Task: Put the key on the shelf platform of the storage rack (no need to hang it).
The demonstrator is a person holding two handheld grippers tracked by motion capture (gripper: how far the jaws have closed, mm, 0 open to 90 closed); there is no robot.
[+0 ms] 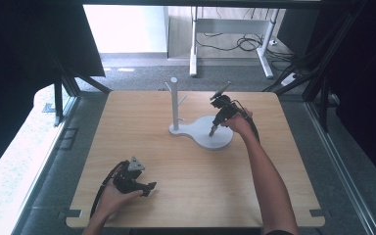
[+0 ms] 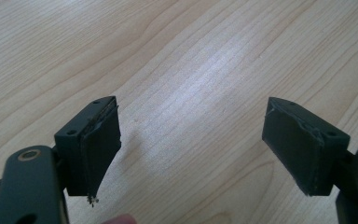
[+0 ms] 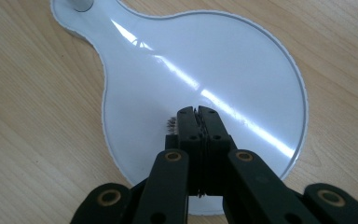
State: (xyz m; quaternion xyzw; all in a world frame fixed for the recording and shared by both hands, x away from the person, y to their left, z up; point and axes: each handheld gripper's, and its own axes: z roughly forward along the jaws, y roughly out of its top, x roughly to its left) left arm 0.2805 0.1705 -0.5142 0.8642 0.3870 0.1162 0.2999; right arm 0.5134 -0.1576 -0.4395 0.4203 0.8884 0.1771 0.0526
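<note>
High view, counter [image 1: 186, 171]: light wood top carrying a white stand and both grippers.
High view, white stand [image 1: 203, 132]: flat rounded base with an upright post [image 1: 175, 103] at its narrow left end; short pegs branch from the post; it sits at the centre far part of the counter.
High view, right gripper [image 1: 212, 131]: held in the right hand [image 1: 239, 123], tilted steeply down, tip over the round part of the base; contact with the base probably, but the view is too small to confirm.
High view, left gripper [image 1: 151, 187]: held in the left hand [image 1: 111, 198] near the front left edge of the counter, well apart from the stand.
Left gripper view, fingers [image 2: 95, 149]: spread wide, nothing between them, bare wood grain below.
Right gripper view, fingers [image 3: 189, 126]: pressed together, nothing visibly pinched, pointing at the glossy base [image 3: 223, 60]; a small dark fuzzy speck lies just left of the tip.
Right gripper view, post foot [image 3: 80, 3]: at the top left, on the narrow neck of the base.
</note>
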